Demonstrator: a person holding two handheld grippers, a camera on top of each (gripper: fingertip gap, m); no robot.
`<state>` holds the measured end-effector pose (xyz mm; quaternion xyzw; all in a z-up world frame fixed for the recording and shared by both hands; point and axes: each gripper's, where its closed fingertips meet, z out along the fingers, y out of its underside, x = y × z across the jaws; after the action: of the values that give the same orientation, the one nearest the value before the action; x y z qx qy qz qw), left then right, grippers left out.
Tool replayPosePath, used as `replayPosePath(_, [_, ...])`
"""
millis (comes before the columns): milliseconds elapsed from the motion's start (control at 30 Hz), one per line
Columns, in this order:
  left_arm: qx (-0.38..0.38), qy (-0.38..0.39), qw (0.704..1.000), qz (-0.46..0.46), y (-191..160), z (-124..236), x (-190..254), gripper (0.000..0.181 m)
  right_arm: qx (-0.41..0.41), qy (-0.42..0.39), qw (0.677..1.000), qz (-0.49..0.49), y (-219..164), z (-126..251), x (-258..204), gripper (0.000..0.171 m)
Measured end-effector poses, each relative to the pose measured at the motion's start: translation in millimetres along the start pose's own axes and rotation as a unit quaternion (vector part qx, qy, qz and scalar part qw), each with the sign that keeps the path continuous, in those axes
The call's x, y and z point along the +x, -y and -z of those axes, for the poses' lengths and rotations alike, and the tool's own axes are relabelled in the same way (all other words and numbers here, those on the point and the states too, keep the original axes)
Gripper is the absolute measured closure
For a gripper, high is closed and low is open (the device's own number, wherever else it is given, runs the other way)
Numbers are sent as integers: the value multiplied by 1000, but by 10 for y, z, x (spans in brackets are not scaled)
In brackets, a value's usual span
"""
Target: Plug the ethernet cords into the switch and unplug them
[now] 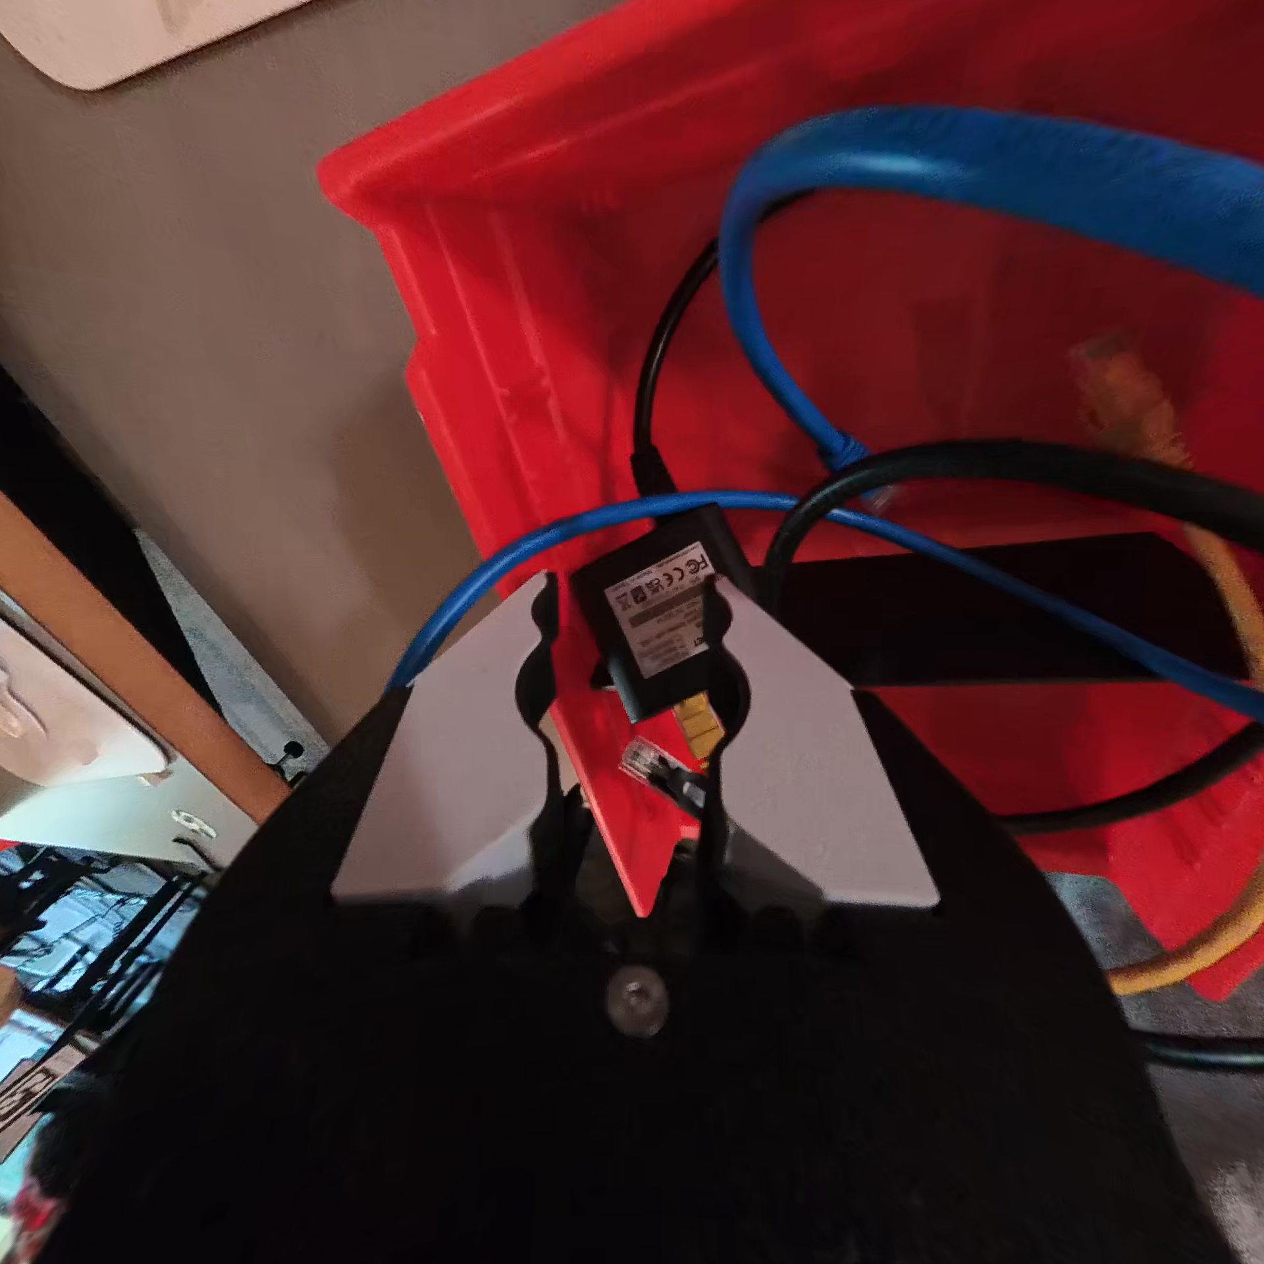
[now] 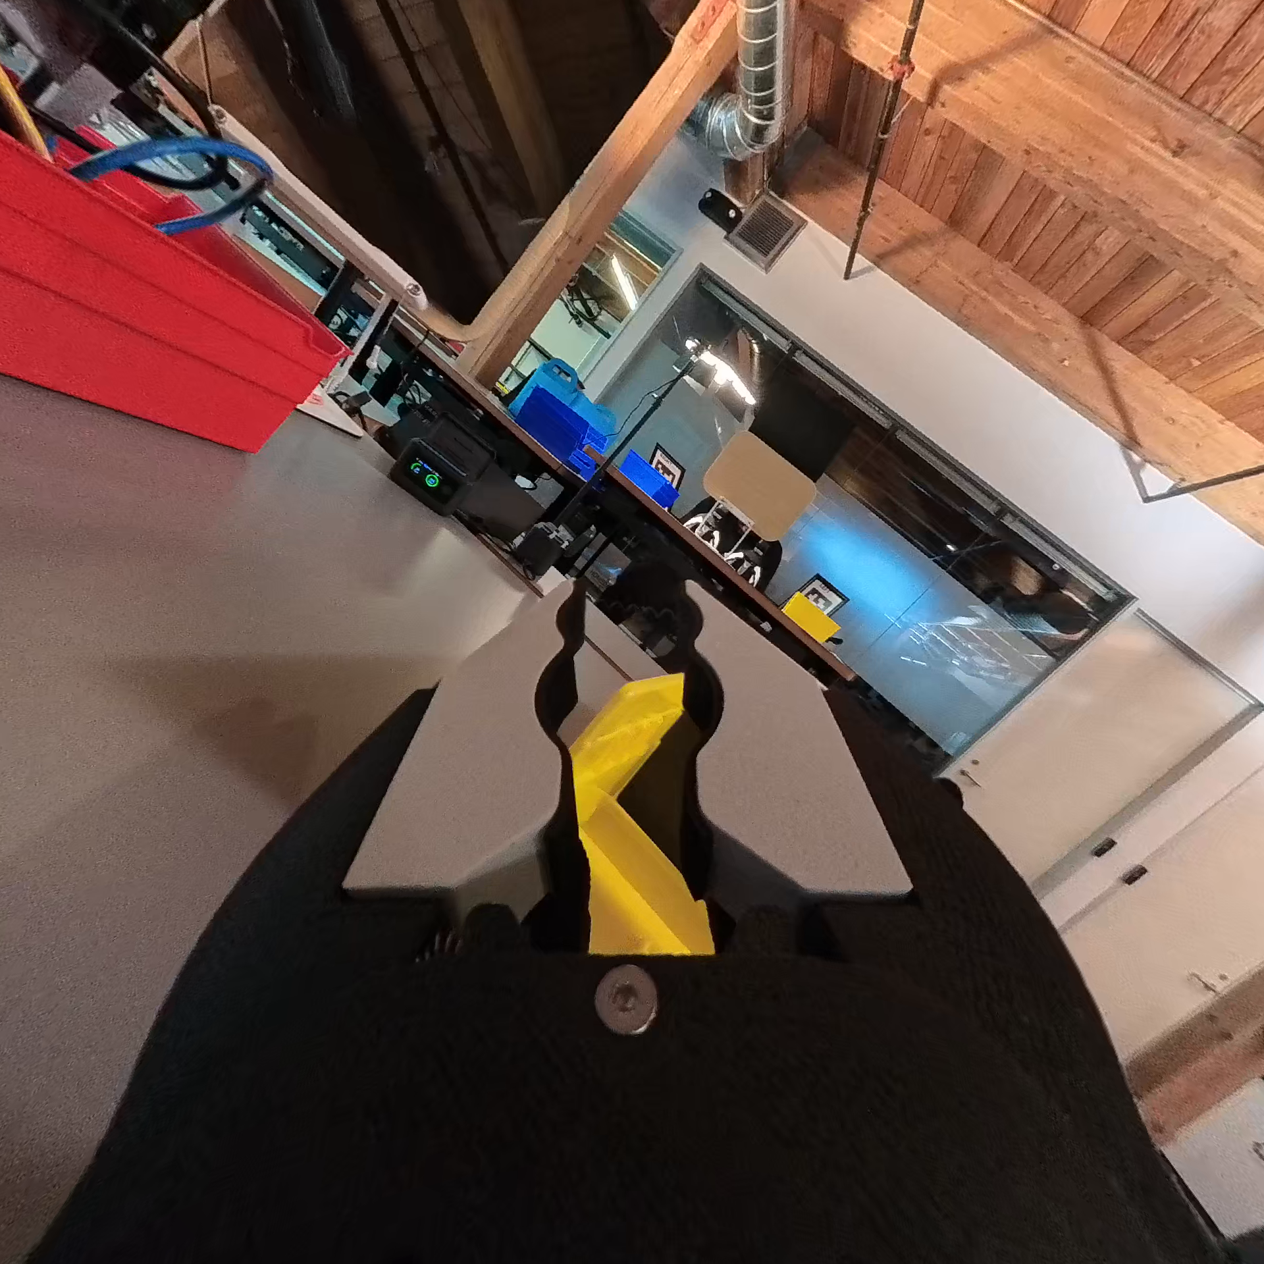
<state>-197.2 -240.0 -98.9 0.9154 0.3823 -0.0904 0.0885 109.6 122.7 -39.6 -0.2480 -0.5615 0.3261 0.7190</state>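
Counter [image 2: 171, 615] space is grey and wide, and the red bin [image 1: 889, 308] sits on it. Inside the bin lie loops of blue cord [image 1: 745, 328], a black cord [image 1: 1026, 458] and an orange cord [image 1: 1128, 403], all crossing over each other. A long black box [image 1: 992, 615], likely the switch, lies under them in the bin. A smaller black adapter [image 1: 656, 609] with a white sticker sits between the left gripper's [image 1: 633, 588] fingers, which are apart and look to hold nothing. Just below it are a yellow plug [image 1: 698, 725] and a clear plug [image 1: 643, 756] on a black cord.

The right gripper [image 2: 633, 595] hovers off to the side of the bin, its fingers apart and empty, with a yellow block [image 2: 636, 841] behind them.

I think the next job is picking one plug. Close slowly on the plug body, not the cord, and keep it straight. The bin wall [image 1: 581, 718] is right beside the fingers, so room is tight there. The right side has lots of open room.
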Motion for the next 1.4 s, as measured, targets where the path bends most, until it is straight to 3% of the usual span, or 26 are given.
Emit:
replayPosePath(33, [6,-4,1000,7,10,-6,3,138,0,2,1000,1,2,-6,-11,147])
replayPosePath(167, [13,-33,999,21,-10,-28,92,122,1,8,1000,2,15,-23,-51,147])
replayPosePath(333, [-2,-27,999,23,-38,-78,105,121,-3,15,1000,6,5,-46,-92,147])
replayPosePath(667, [-58,133,987,-74,7,-41,-3,115,-14,29,999,16,-41,-73,-149,147])
replayPosePath(1033, [-35,51,951,-303,-199,170,175,124,-18,53,998,25,-56,-122,-278,147])
replayPosePath(1167, [6,19,958,-286,-236,246,211,129,-21,60,998,26,-71,-137,-315,148])
replayPosePath(1267, [17,13,969,-247,-255,221,195,122,-21,65,997,27,-76,-145,-336,148])
replayPosePath(1400, [43,57,964,-255,-188,190,171,122,-23,69,997,29,-82,-149,-353,148])
